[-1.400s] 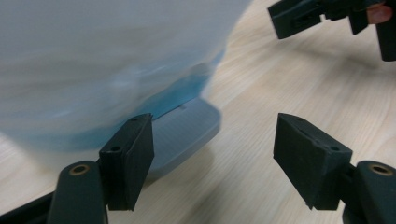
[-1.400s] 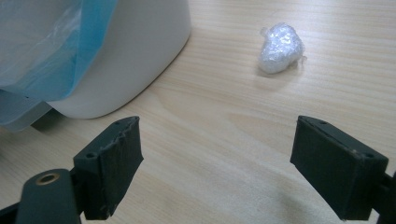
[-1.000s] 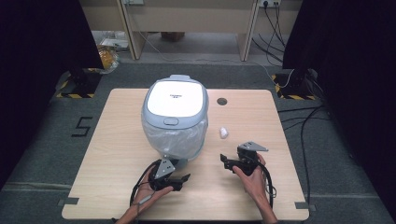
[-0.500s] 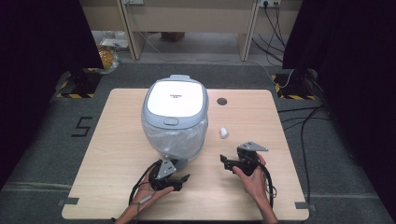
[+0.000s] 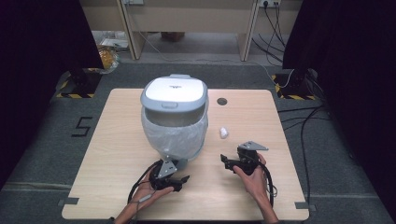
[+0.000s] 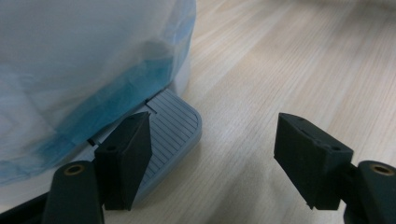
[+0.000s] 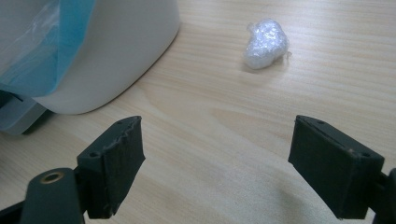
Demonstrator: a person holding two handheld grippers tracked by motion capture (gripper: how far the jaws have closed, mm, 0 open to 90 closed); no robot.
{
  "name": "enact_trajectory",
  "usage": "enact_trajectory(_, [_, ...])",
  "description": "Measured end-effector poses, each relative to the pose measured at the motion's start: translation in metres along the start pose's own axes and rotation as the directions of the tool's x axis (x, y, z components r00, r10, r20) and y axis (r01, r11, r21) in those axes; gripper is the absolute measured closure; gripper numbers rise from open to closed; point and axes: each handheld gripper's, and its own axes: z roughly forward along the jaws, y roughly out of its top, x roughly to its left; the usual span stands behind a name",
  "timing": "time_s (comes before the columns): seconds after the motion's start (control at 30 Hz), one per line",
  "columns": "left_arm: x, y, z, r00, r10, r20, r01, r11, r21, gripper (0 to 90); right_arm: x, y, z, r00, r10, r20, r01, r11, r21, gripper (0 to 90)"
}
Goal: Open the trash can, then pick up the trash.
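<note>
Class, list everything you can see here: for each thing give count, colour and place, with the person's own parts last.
table: one, light wood, centre of the high view
pedal bin: one, white with grey lid, on the table, lid down
bin liner: one, translucent bluish white, draped over the bin's sides
pedal: one, grey, ribbed, at the bin's foot
crumpled wad: one, white, on the table right of the bin
left gripper: one, black, jaws apart near the pedal
right gripper: one, black, jaws apart, nothing held
</note>
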Motion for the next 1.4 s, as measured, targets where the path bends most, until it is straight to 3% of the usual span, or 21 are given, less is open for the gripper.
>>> enact_trajectory(0.23, [0.0,0.0,0.003,0.9999,0.014,0.0,-0.014,0.9991,0.04,27.0,-0.004,0.0,0.001,1.0,0.009,-0.002,-0.009,1.0,0.0,17.6])
enact_trajectory(0.3, [0.0,0.0,0.004,1.0,-0.005,0.005,0.005,0.9996,0.026,27.0,-0.006,0.001,0.002,0.9999,0.01,-0.002,-0.01,1.0,-0.002,17.6])
enact_trajectory(0.4, [0.0,0.0,0.004,0.9999,0.017,-0.002,-0.017,0.999,0.042,27.0,-0.008,0.003,0.002,0.9998,0.021,-0.001,-0.021,1.0,-0.007,17.6])
enact_trajectory(0.73, [-0.001,0.0,0.004,0.9999,0.015,-0.003,-0.015,0.9994,0.032,27.0,-0.014,0.019,0.002,0.9998,0.018,0.013,-0.017,0.998,-0.06,18.1])
enact_trajectory(0.9, [-0.001,0.0,0.004,0.9999,0.015,-0.001,-0.015,0.9994,0.032,27.1,-0.019,0.029,0.008,0.9988,-0.009,0.049,0.012,0.998,-0.068,17.6])
enact_trajectory(0.97, [-0.001,-0.001,0.004,0.9999,0.016,-0.003,-0.016,0.9994,0.031,27.1,-0.022,0.032,0.012,0.9991,0.011,0.041,-0.008,0.997,-0.072,17.4])
enact_trajectory(1.07, [0.0,0.0,0.003,0.9998,0.02,0.004,-0.021,0.9991,0.038,27.1,-0.022,0.039,0.017,0.9966,-0.015,0.081,0.021,0.997,-0.068,17.1])
enact_trajectory(1.23, [0.001,0.0,0.003,0.9997,0.025,0.006,-0.025,0.9989,0.04,27.1,-0.027,0.052,0.026,0.9959,-0.011,0.09,0.019,0.996,-0.092,17.8])
enact_trajectory(1.3, [0.0,0.0,0.003,0.9997,0.022,0.005,-0.022,0.999,0.039,27.1,-0.031,0.056,0.031,0.9963,-0.013,0.085,0.019,0.997,-0.069,17.6])
enact_trajectory(1.4, [0.0,-0.001,0.003,0.9998,0.017,0.004,-0.017,0.9993,0.033,27.1,-0.035,0.061,0.038,0.9948,-0.002,0.102,0.009,0.997,-0.075,18.9])
